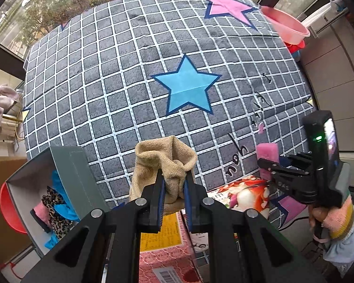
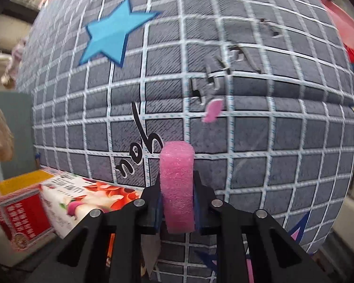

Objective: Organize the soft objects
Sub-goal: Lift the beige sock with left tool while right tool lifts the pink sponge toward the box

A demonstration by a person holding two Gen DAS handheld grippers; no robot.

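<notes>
Left hand-held gripper [image 1: 173,184]: closed on a beige knitted sock [image 1: 164,162], its blue-lined pads pinching the bunched fabric near the open cuff; the rest of the sock hangs below the fingers.
Right hand-held gripper [image 2: 177,188]: closed on a pink foam sponge block [image 2: 177,184], which stands upright between the jaws and sticks out past the fingertips. In the left wrist view the same gripper [image 1: 269,165] shows at the right edge, held by a hand [image 1: 318,214] in a striped pastel sleeve.
Bed [image 1: 129,70]: covered by a grey quilt with a white grid, a blue star [image 1: 186,87], a pink star [image 1: 224,6] and black lettering; both held things hang over its near edge.
Grey cardboard box [image 1: 75,172]: at the left, lid up, white inside, holding a leopard-print cloth [image 1: 55,210], a bright blue cloth [image 1: 61,188] and something pink.
Printed cartons [image 2: 66,195]: lying beside the bed's near edge below the grippers, one with red and white fruit pictures, one red and pink with a yellow panel.
Pink plastic basin [image 1: 288,26]: at the far right corner of the bed, tilted, over a red one.
Red basin [image 1: 9,210]: partly hidden behind the grey box.
</notes>
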